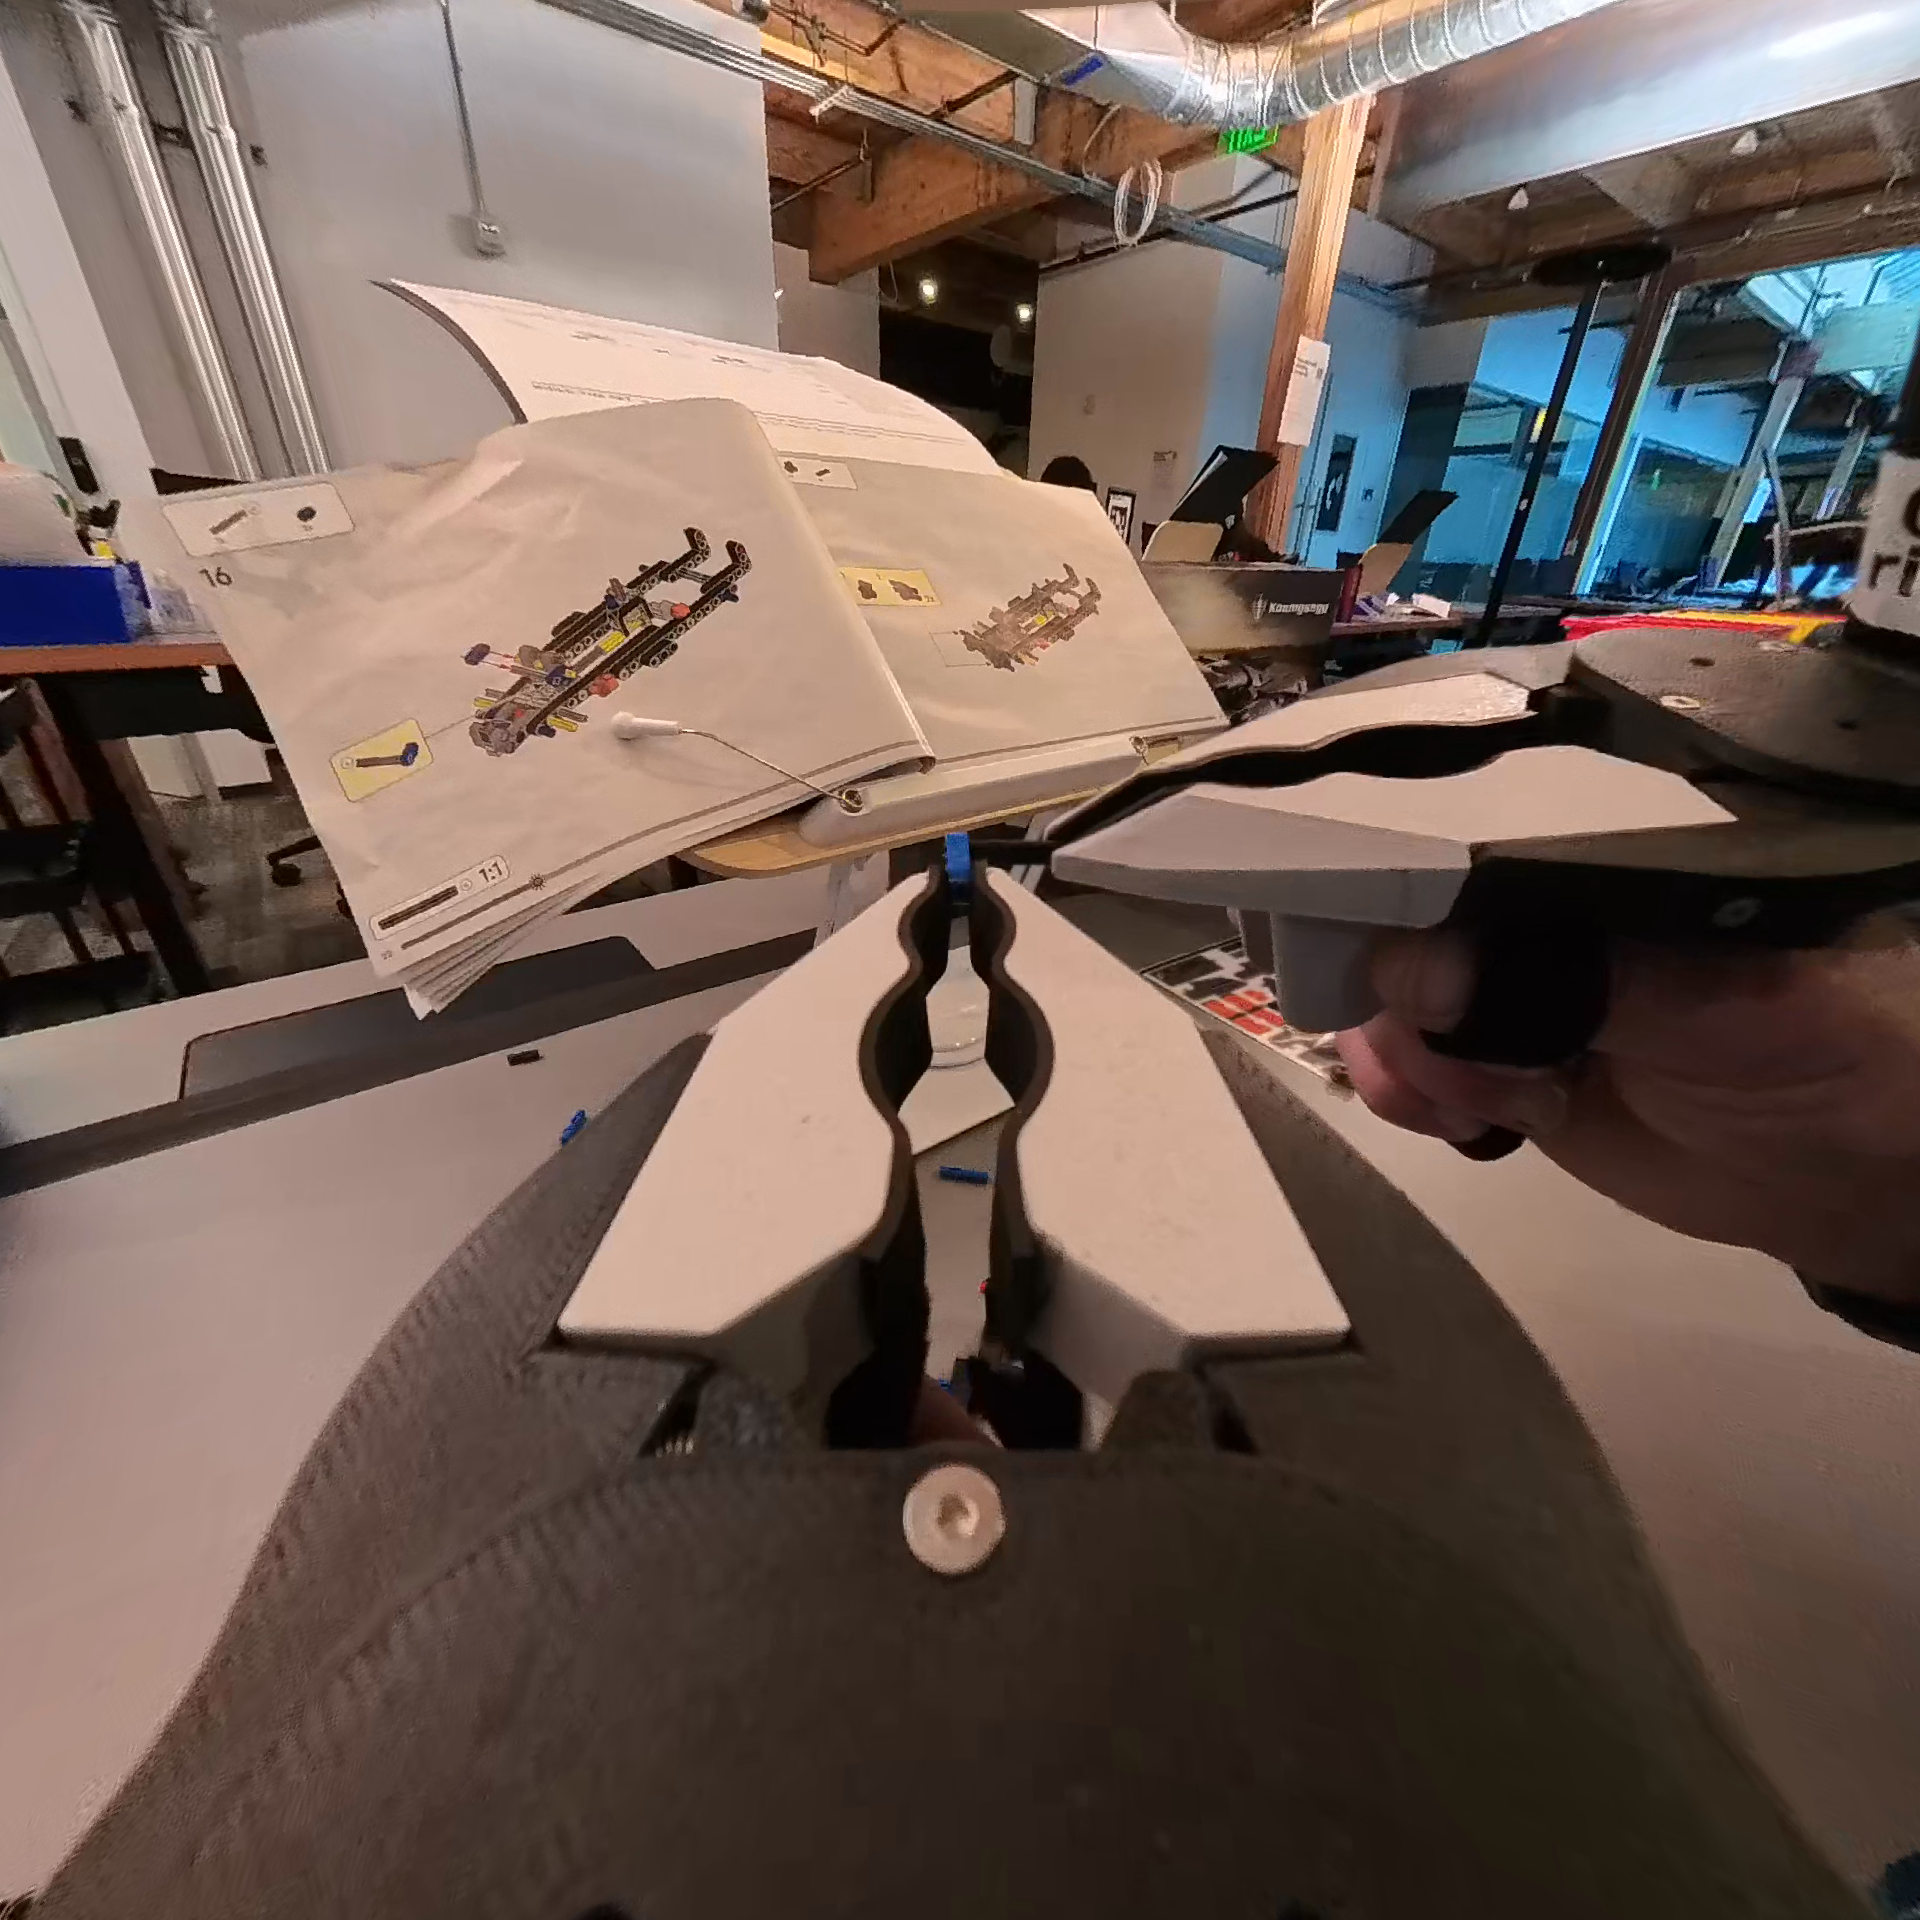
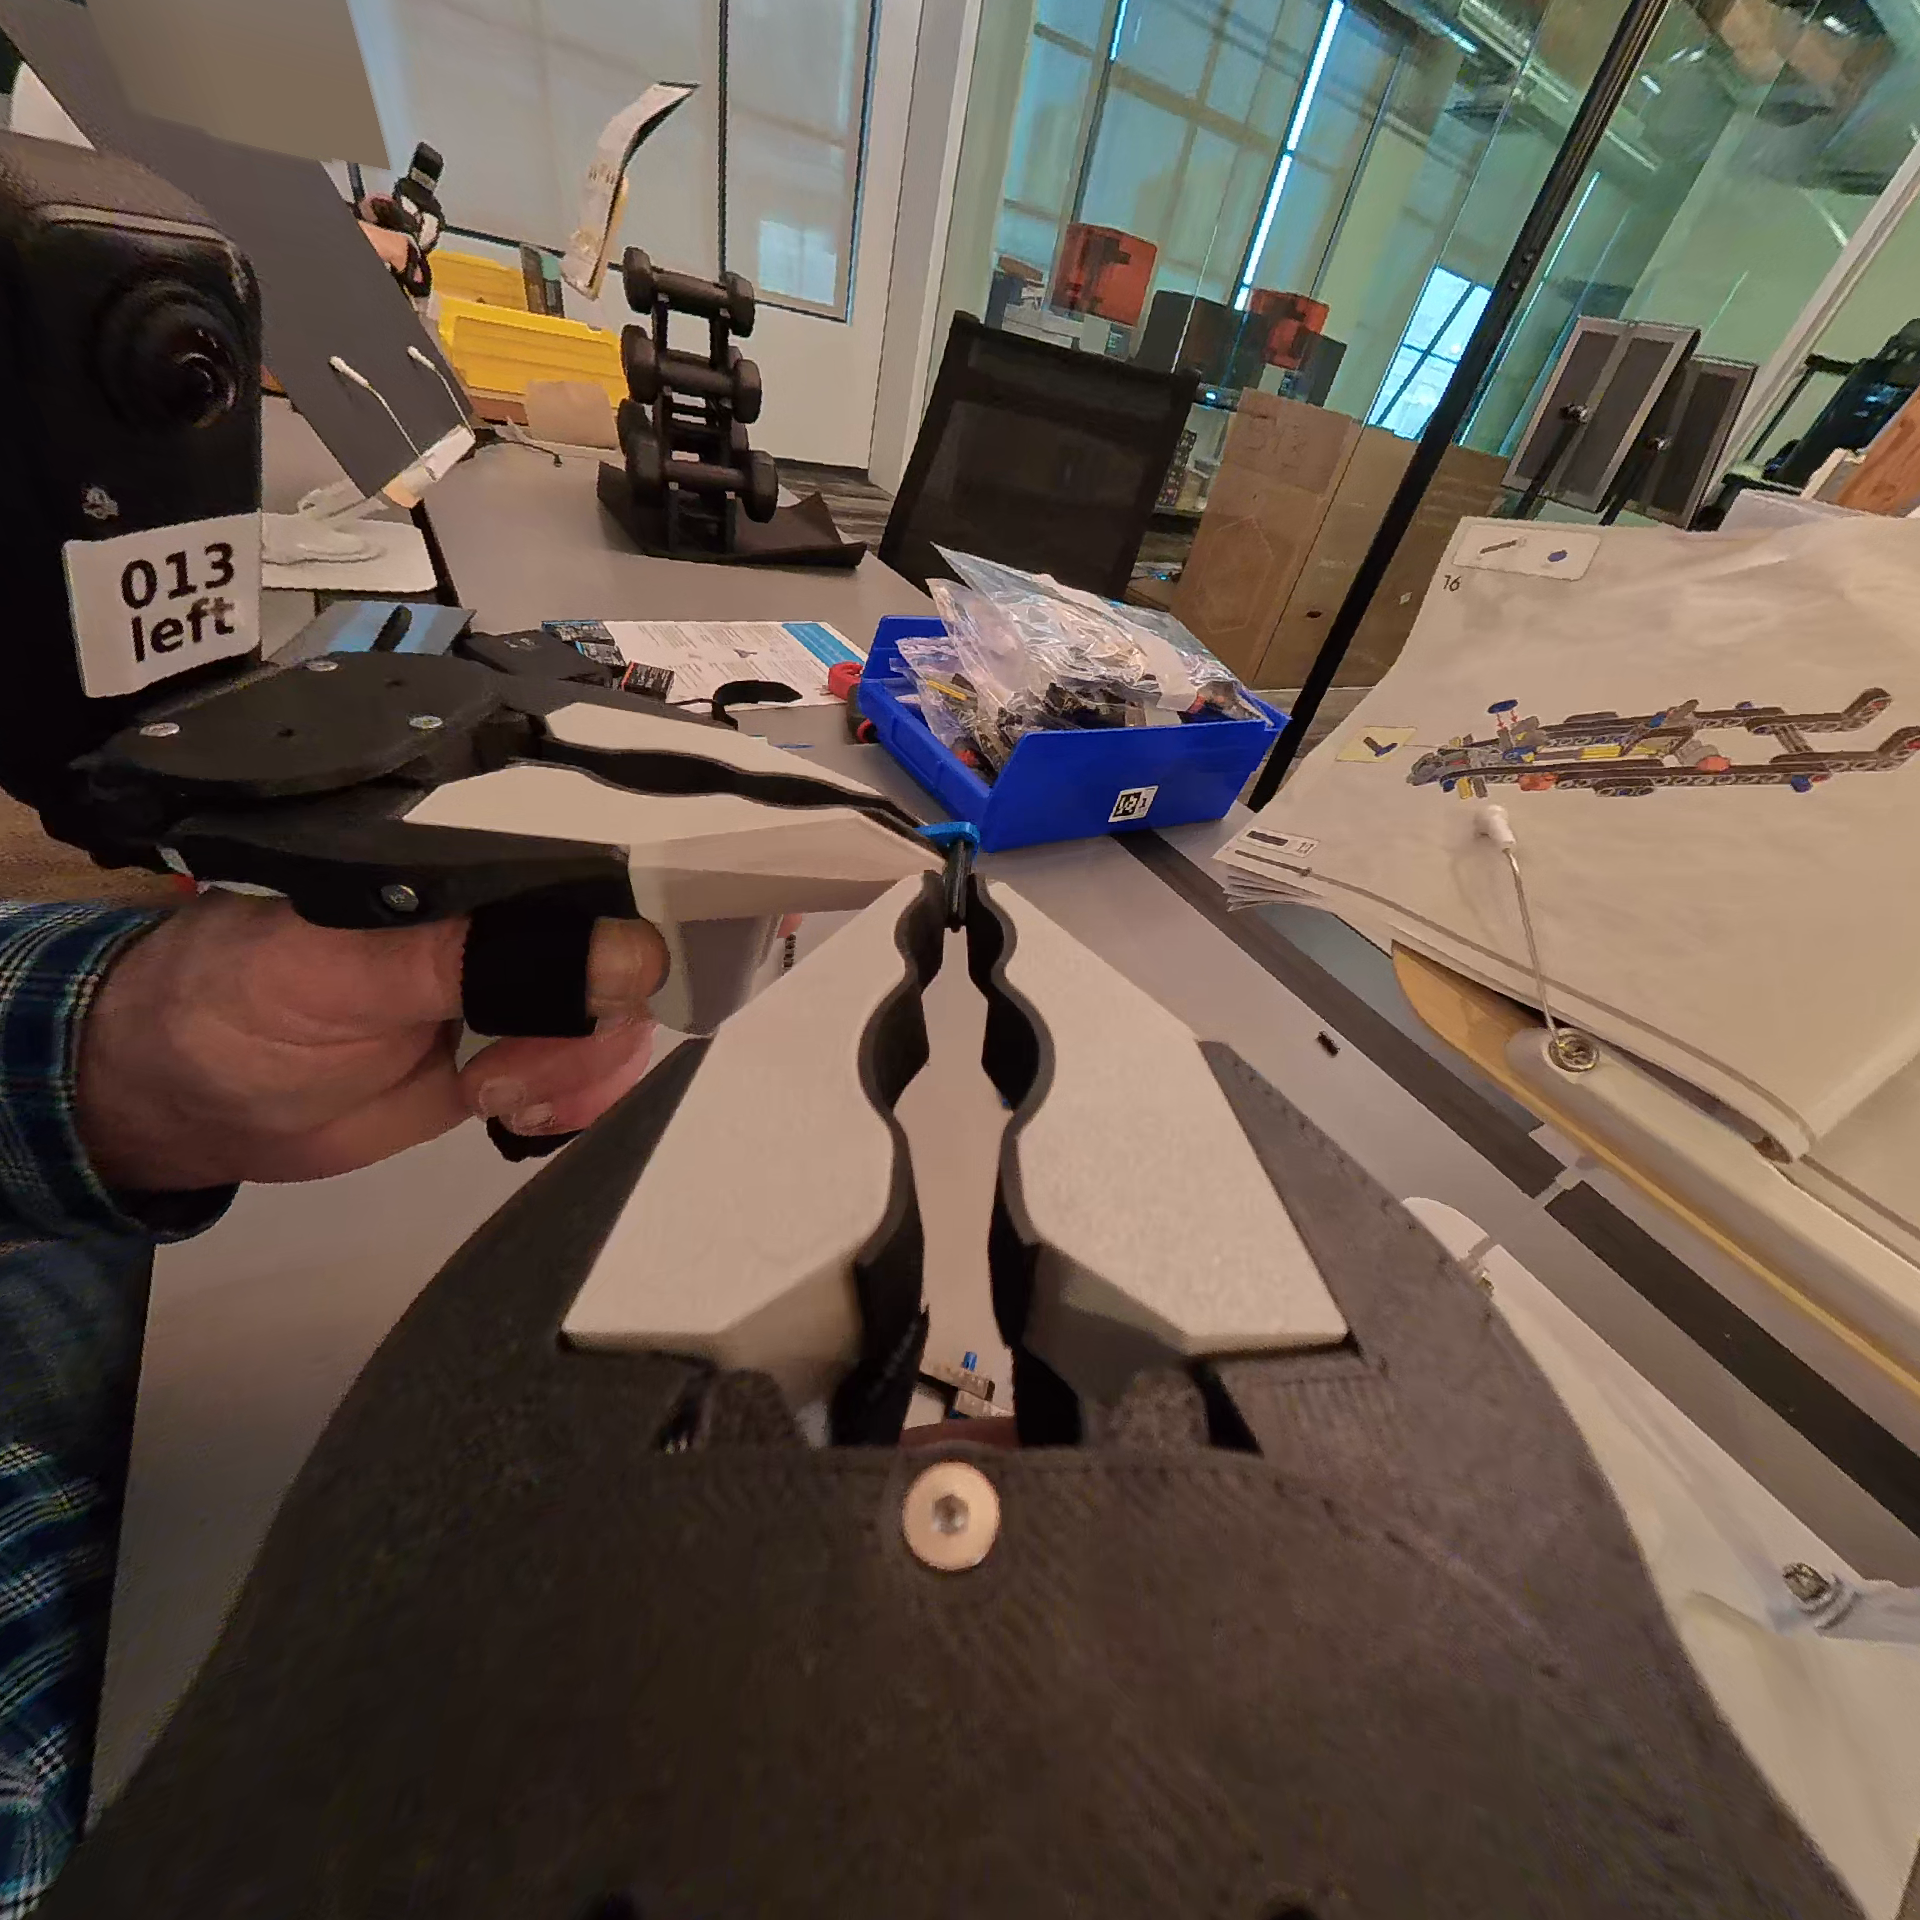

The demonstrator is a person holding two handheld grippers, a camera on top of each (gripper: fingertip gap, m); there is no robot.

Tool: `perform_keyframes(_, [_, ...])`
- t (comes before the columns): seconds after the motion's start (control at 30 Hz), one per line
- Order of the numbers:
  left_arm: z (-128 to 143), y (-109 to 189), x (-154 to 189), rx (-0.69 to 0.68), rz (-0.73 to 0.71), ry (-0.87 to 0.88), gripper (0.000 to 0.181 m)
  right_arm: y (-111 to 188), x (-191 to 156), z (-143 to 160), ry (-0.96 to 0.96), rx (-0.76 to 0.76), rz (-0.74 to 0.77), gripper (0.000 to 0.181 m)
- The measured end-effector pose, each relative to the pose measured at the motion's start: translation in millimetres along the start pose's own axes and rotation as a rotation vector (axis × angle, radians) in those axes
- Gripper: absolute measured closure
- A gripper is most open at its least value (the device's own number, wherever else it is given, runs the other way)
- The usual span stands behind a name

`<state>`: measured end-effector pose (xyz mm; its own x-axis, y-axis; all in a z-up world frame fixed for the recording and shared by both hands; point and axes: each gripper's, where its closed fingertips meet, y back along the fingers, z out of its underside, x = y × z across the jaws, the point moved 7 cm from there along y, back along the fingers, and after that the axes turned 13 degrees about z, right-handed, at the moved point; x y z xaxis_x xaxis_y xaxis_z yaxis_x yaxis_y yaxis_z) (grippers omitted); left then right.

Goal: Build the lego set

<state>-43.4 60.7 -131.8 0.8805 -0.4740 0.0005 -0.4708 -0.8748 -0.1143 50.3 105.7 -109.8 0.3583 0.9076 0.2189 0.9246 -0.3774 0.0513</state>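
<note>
A small blue plastic pin [image 1: 958, 854] is pinched by the left gripper [image 1: 956, 883]; a thin black axle [image 2: 957, 891] is clenched in the right gripper [image 2: 956, 902], the tips meeting.

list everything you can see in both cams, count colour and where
blue lego piece: 1, blue, pinched at the left gripper's tips
black lego axle: 1, black, in the right gripper's tips, meeting the blue piece
instruction booklet: 1, white, open on a stand behind the grippers
parts bin: 1, blue, on the grey table, holding clear bags of pieces
loose lego pins: at least 2, blue, on the table
dumbbell rack: 1, black, far end of table
office chair: 1, black, behind the bin
left gripper: 1, grey and black, shut
right gripper: 1, grey and black, shut
hands: 2, one on each gripper handle
</note>
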Motion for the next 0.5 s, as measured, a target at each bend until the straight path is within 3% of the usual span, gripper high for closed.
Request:
perform_keyframes(0.37, [1.4,-3.6,6.1,-0.06,0.026,-0.112,0.18,-1.0,1.7,3.1,-0.013,-0.016,-0.007,0.18])
perform_keyframes(0.5, [0.3,-3.5,5.2,-0.042,0.019,-0.074,0.18,-2.0,1.6,1.5,-0.011,-0.01,-0.002,0.18])
